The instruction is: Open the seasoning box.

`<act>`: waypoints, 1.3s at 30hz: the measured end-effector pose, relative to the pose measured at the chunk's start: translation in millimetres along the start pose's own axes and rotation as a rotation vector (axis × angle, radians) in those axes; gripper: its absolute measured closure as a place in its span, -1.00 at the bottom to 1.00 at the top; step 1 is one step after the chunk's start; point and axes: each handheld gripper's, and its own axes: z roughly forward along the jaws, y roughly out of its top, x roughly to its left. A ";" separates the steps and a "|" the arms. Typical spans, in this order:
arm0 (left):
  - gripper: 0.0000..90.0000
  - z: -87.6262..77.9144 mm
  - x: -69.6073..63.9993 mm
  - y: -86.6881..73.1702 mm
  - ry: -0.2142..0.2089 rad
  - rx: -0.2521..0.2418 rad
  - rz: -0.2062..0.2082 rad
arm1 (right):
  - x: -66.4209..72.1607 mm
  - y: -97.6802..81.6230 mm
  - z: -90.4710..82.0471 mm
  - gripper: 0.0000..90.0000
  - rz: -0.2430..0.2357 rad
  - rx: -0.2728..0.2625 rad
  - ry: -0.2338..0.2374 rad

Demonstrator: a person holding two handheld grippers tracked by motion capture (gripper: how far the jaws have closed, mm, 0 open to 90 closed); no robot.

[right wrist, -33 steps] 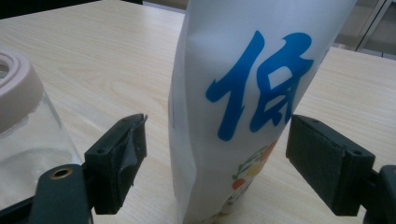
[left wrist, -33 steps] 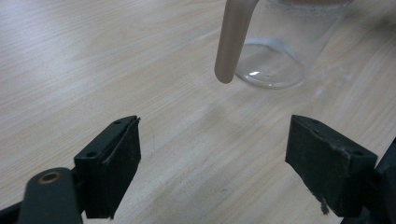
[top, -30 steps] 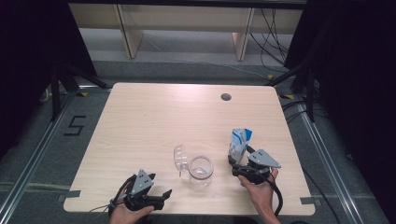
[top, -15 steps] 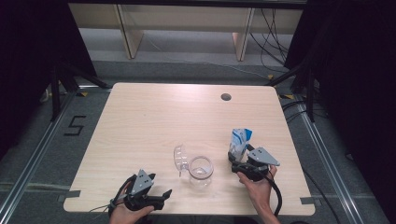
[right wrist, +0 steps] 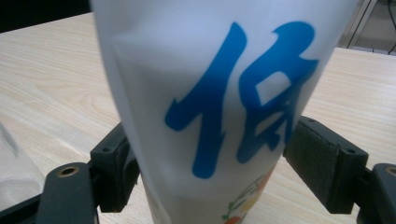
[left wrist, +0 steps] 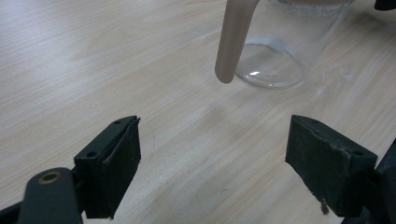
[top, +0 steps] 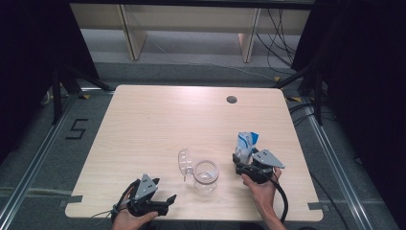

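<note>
A white pouch [top: 246, 143] with a blue top stands upright on the table's right side. In the right gripper view a large blue character is printed on the pouch [right wrist: 210, 70]. My right gripper [top: 242, 161] has its jaws on either side of the pouch's lower part. They have just been closing, still wide, and do not visibly squeeze it [right wrist: 205, 158]. A clear glass jar [top: 206, 175] stands near the front middle, with its clear lid [top: 184, 163] hanging open at its left. My left gripper [top: 166, 202] rests near the front edge, open and empty [left wrist: 212, 158], and points at the jar [left wrist: 280, 51].
The wooden table [top: 158, 124] has a round cable hole [top: 231, 99] at the back right. Black curtains flank both sides. Shelf legs and cables lie on the floor beyond the far edge.
The right gripper has edged slightly forward around the pouch. The left gripper, jar and pouch have stayed put.
</note>
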 end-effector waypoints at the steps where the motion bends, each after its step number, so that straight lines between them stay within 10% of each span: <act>1: -0.61 -0.1 0.1 0.0 0.000 0.001 0.000 | 0.7 0.0 0.1 -0.48 0.003 0.005 -0.001; 22: -0.60 -0.1 -1.0 -0.4 0.002 0.002 -0.016 | -1.2 -0.4 4.8 -0.30 -0.015 0.015 0.027; 39: -0.60 0.3 -0.8 -1.1 0.006 0.010 -0.013 | -10.4 0.7 5.5 -0.26 -0.052 0.031 0.176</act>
